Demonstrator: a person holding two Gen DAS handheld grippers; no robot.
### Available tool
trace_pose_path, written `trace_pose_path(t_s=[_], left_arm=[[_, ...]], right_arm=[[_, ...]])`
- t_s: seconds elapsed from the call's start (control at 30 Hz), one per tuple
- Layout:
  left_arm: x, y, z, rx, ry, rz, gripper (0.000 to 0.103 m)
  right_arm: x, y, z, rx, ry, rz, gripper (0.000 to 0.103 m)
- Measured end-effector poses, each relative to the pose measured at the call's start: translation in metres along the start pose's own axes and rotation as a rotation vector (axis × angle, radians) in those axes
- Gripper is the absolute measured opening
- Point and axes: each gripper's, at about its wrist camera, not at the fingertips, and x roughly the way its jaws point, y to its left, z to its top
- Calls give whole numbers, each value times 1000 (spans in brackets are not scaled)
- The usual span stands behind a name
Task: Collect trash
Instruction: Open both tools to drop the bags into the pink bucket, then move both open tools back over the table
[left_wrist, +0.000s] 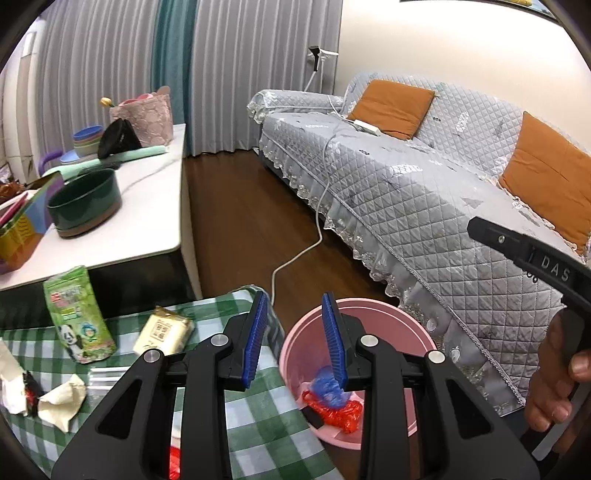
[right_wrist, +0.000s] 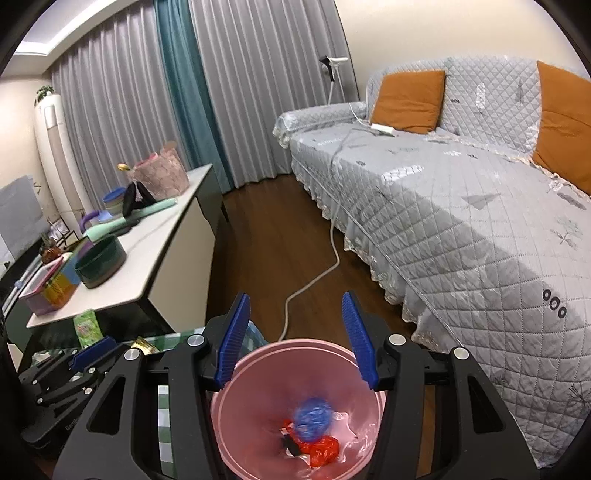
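Both hand-held grippers tilt downward, empty, jaws parted: the right hand-held gripper (right_wrist: 297, 338) above a pink bin (right_wrist: 258, 354) holding blue wrapper (right_wrist: 312, 419), the left hand-held gripper (left_wrist: 295, 339) at the table (left_wrist: 258, 424) edge.

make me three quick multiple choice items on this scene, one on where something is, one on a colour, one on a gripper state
1. Where is the crumpled blue plastic wad?
A. on the checked tablecloth
B. inside the round pink plastic bin
C. on the grey quilted sofa

2. What colour are the square cushions on the grey quilted sofa?
A. orange
B. teal
C. white

3. How does the right gripper stand?
A. shut on a red bag
B. shut on the bin rim
C. open, holding nothing

Key: 1 B, the wad lies on the bin floor beside crumpled red plastic; 2 A, both cushions show orange; 3 C, its blue pads stand apart above the bin with nothing between them.
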Motion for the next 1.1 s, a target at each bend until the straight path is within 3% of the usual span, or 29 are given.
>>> trace_pose_path(t_s=[0.7,0.87,1.1], left_arm=[[-77,79,-13,-78,-69,115,31],[-94,105,-20,-107,-80,146,31],[-119,155,-30,-160,-106,205,31]], right_arm=[[-14,50,-11,-91,-25,83,52],[-15,59,-16,-111,-34,103,48],[-8,79,-23,-104,-4,175,34]])
